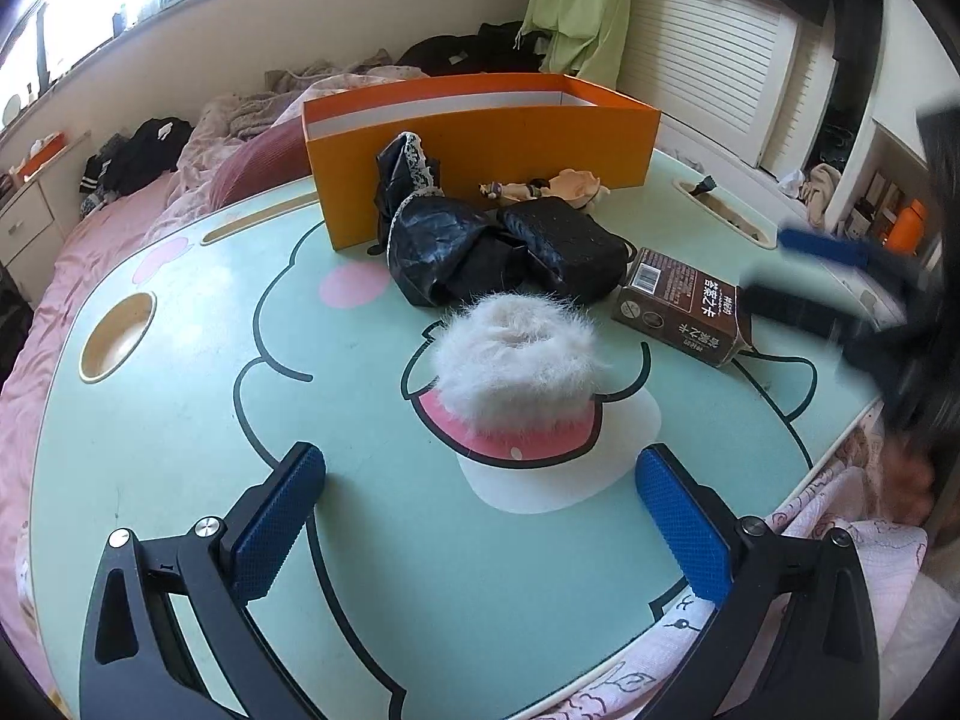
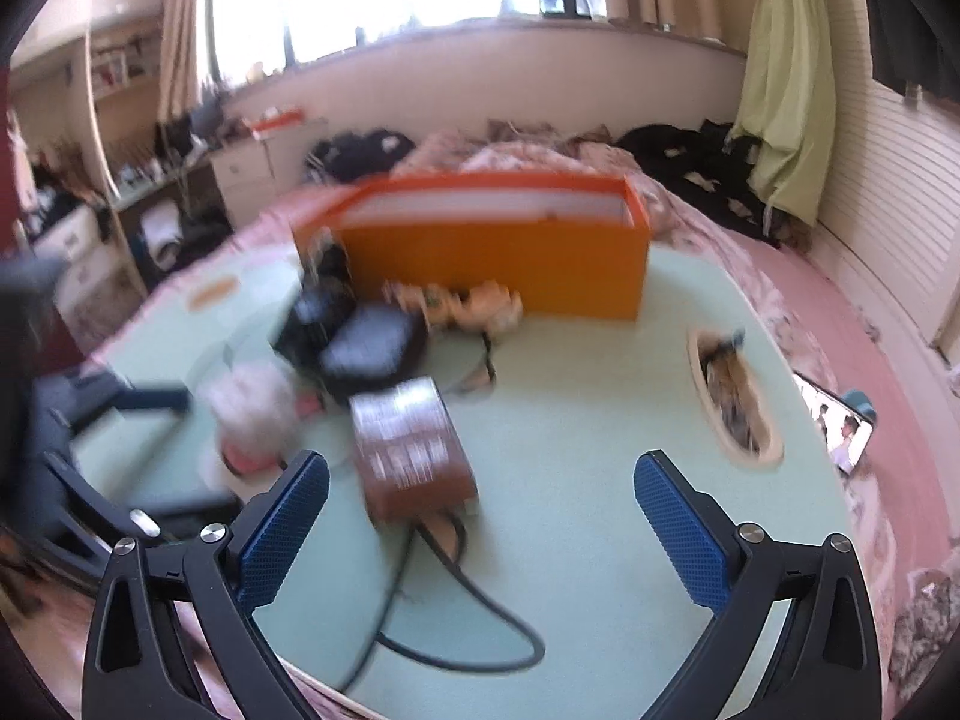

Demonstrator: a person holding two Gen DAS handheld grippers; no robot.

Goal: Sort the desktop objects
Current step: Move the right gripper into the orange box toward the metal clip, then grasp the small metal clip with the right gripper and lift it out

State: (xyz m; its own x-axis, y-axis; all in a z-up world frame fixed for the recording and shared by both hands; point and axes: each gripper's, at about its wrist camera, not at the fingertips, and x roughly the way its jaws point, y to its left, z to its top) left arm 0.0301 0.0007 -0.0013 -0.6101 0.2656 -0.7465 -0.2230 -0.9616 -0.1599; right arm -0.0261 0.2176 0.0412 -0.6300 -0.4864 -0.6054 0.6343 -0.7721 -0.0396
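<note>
Hovering left gripper [image 1: 480, 468] gapes before fluffy ball [image 1: 516, 354].

The right wrist view is being smeared throughout by motion blur, so the print on the brown rectangular carton [image 2: 414, 450] is being lost there. The fluffy white fur puff [image 2: 255, 414] is being reduced to a pale smudge. In the left wrist view, the right gripper [image 1: 798, 276] is being blurred at the frame's edge. The small cream figurine [image 1: 555, 186], possibly a doll, is being partly hidden behind the black padded pouch [image 1: 570, 243].
</note>
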